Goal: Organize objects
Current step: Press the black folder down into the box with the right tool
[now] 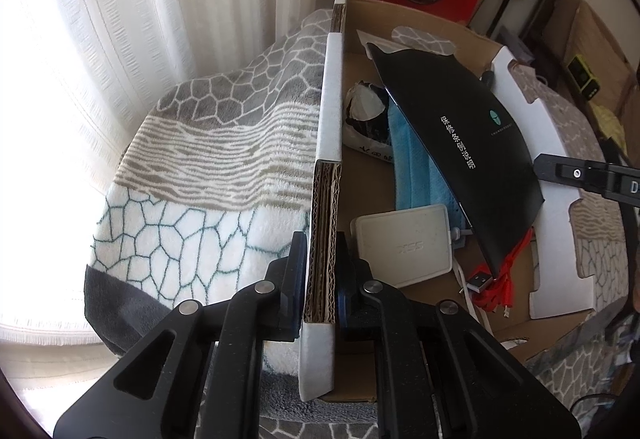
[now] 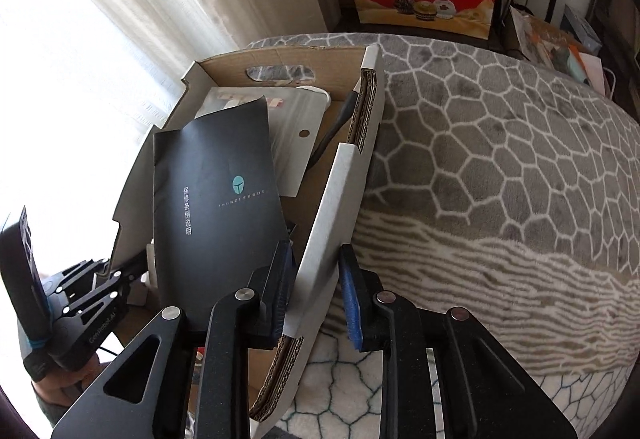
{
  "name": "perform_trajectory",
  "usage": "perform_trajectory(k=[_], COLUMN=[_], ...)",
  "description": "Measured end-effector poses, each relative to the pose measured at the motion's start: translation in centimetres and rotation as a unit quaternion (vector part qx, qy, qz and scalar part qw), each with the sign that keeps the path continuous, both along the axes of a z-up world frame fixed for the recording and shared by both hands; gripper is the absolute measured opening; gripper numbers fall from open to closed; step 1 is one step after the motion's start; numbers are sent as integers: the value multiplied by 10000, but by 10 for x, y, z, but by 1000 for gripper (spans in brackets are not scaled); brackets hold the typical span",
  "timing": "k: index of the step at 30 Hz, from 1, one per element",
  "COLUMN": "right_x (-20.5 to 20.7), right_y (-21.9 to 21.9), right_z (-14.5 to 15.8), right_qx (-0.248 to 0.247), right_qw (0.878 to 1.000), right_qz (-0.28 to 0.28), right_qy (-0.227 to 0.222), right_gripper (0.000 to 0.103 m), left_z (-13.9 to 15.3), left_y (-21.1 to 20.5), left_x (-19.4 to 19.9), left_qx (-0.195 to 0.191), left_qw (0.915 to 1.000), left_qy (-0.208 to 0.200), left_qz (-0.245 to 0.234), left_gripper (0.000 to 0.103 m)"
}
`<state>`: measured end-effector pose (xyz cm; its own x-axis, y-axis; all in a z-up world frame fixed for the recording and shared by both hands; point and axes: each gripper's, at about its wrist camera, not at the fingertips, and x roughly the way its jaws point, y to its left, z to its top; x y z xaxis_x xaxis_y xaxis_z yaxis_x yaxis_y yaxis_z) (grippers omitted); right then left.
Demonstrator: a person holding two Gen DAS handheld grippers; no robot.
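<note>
My left gripper (image 1: pixel 320 279) pinches the cardboard box (image 1: pixel 332 111) wall; my right gripper (image 2: pixel 314 291), jaws spread, straddles the opposite wall, which runs lengthwise away between its fingers. The box sits on the blanket (image 2: pixel 500 143).

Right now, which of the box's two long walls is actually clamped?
The window-side wall: the left tool is shut on it. The right tool only straddles the opposite wall, a gap beside one pad.
</note>
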<state>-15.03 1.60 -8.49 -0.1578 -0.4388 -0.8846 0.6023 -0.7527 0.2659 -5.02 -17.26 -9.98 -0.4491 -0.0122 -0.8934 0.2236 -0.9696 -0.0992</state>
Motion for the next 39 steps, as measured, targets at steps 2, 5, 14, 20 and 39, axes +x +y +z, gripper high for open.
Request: perform_trajectory(k=[2,5,14,20,39], right_x=[1,0,-4,-10,-17], right_y=[2,9,53,104,206], right_z=[1,3,24,29,21], right_qx=[48,65,96,82,54], right_qw=[10000,9999,9990,9977,9929], right_qz=[15,-36,-270,-573,-1156], right_qy=[78,151,335,339,284], right_gripper=[23,23,23,23,22], left_z=[3,7,18,19,3], left_y=[3,12,52,96,192], left_x=[1,0,-9,-18,-27], left_qx=[-19,-51,21,46,73], left_qw=[10000,9999,9990,9973,9924], left_qy=[28,68,193,197,29], left_qz=[-30,-106,-403,-711,-1228], left_gripper=[11,11,11,11,11])
